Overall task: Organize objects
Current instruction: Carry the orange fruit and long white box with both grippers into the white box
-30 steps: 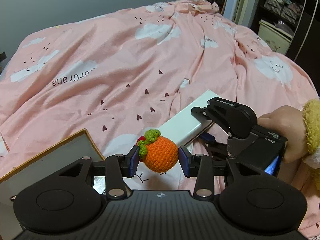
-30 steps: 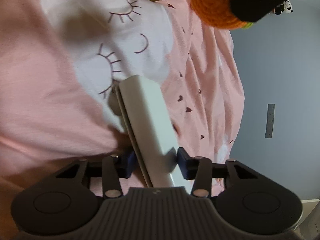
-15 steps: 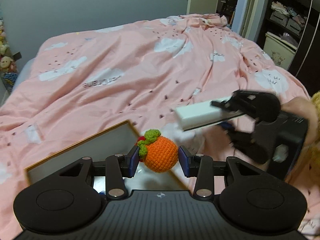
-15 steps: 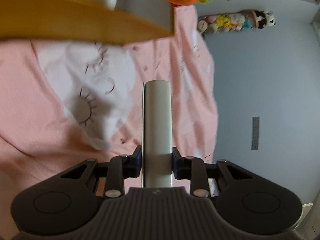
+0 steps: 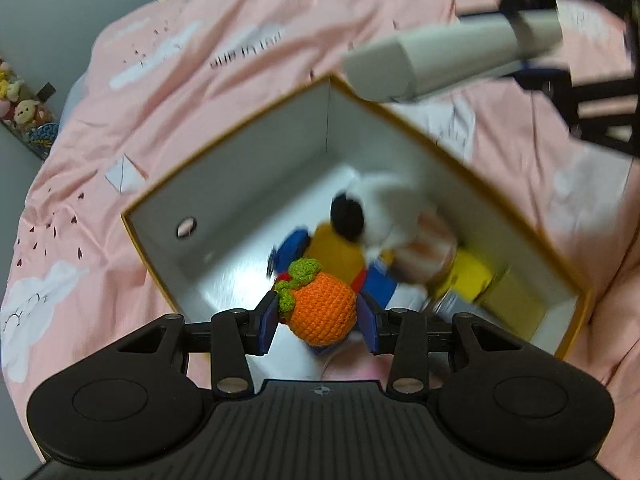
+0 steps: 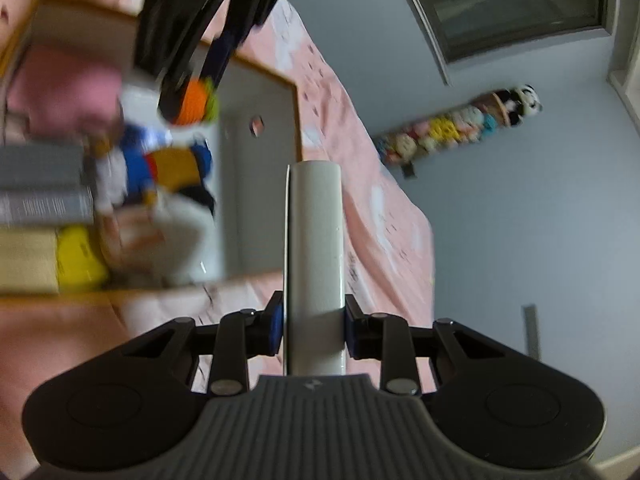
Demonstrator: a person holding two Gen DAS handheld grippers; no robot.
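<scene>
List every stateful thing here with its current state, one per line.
Left tool: shut on crocheted orange, above the box.
Right tool: shut on white flat case, lifted off the bedding.
Box: open, no lid on, toys inside.
Pink duvet: spread, wrinkled.

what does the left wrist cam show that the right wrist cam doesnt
Only the left wrist view shows the left gripper head-on, shut on the crocheted orange, and the box's whole open rim.

Only the right wrist view shows the right gripper closed on the white case, the row of plush toys on the wall and a dark window.

Both show the orange over the box, the toys inside it, the case and the pink bedcover.
</scene>
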